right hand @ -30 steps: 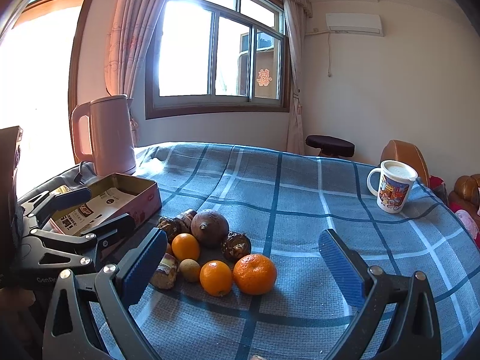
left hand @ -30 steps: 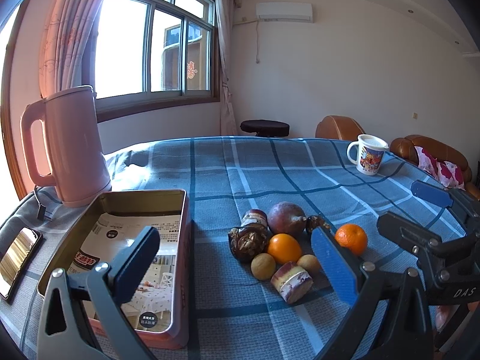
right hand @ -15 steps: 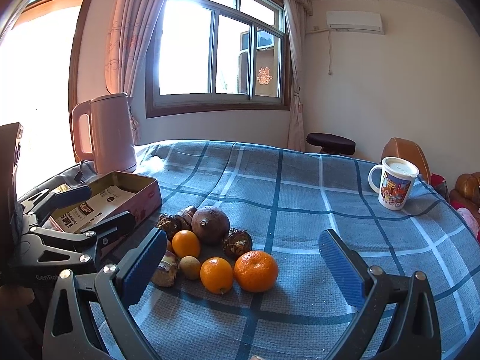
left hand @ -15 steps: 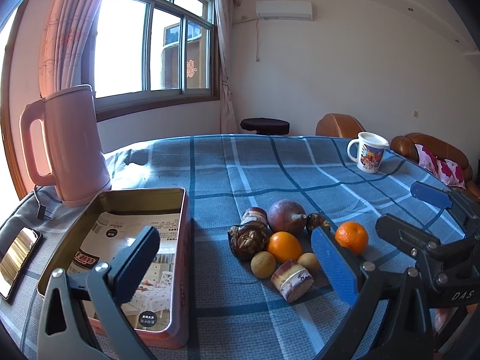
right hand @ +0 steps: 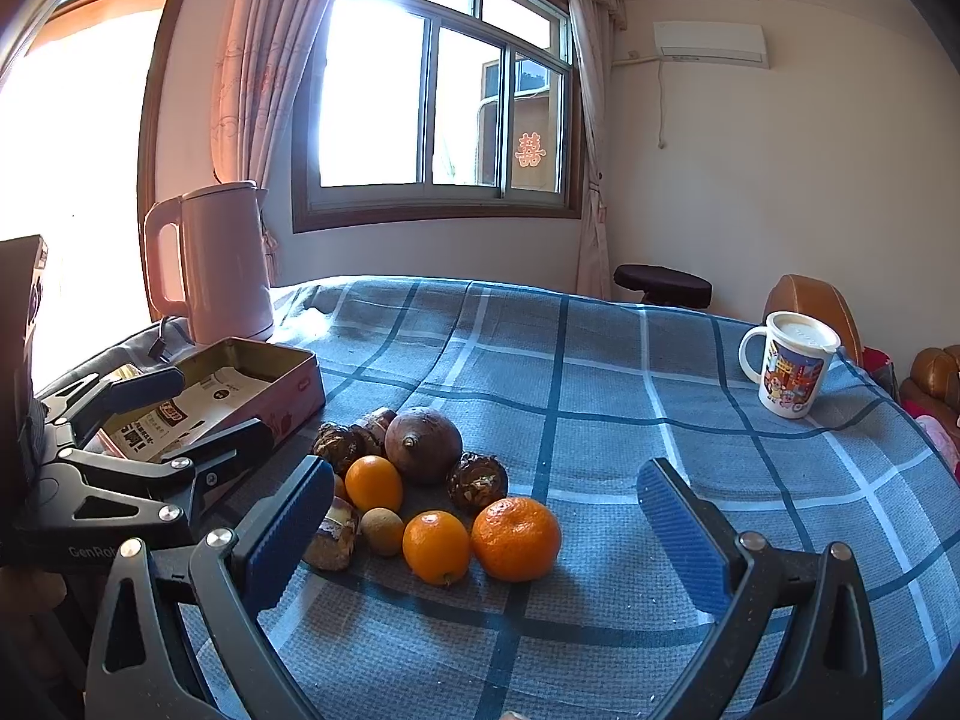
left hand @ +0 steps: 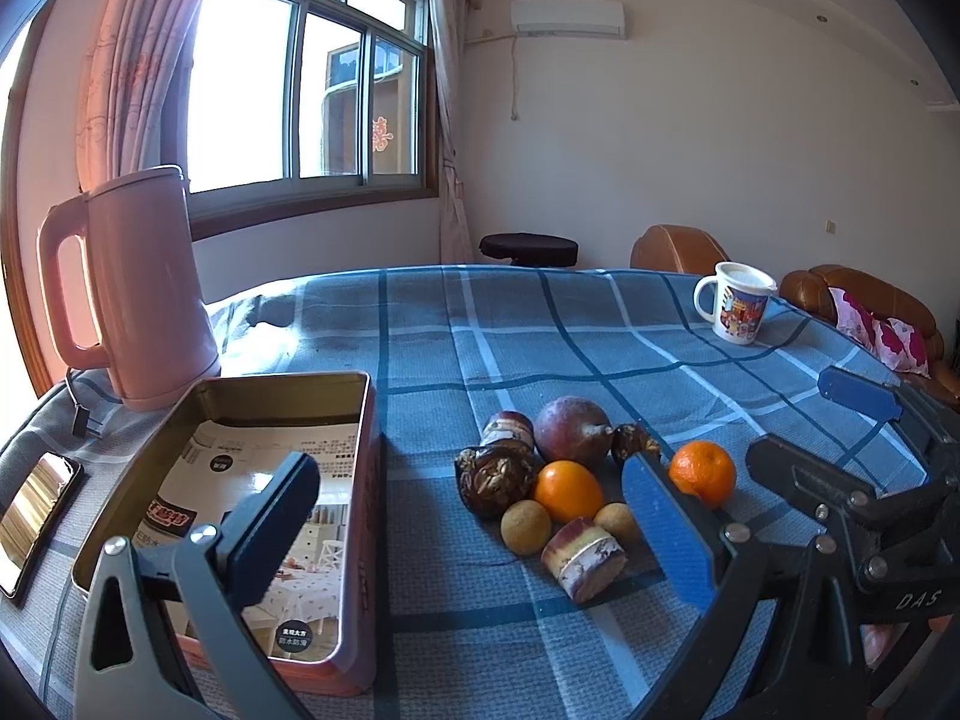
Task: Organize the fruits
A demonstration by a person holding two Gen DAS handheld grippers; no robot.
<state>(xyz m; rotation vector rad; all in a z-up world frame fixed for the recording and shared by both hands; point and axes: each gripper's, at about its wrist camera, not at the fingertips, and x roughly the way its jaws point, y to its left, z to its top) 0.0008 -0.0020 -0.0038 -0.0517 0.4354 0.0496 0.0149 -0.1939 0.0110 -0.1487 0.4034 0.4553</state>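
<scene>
The left tongs (left hand: 474, 516) hang wide open and empty over the gap between the tin (left hand: 360, 420) and the fruit pile (left hand: 558, 492), while the right tongs (right hand: 486, 522), just as wide and just as empty, face the pile from the near side with the mandarin (right hand: 516, 538) and an orange (right hand: 436, 546) framed between their blue pads (right hand: 681, 534). Neither touches anything; both seem poised above the cloth-covered counter (right hand: 600, 372) to choose a first piece. The fruit lies bunched in one heap mid-counter, just right of the tin and apart from it, pieces touching one another: a large brown round fruit (right hand: 423, 445) at the back, dark knobbly ones (right hand: 478, 480) beside it, a second orange (right hand: 373, 483), a small tan fruit (right hand: 382, 531), and a cut stub (left hand: 583, 558) at the near edge. The tin stands open-topped with only a printed sheet (left hand: 252, 480) inside, so it is probably the place meant for the fruit. Its long axis runs away from the left camera toward the kettle (left hand: 144, 288), so its long side faces the heap. The stub lies on its side, its long axis slanting across the counter, pale cut face toward the left camera; the brown fruit's stem tip points toward the right tongs. The mug (right hand: 789, 369) stands well apart at the far right.
</scene>
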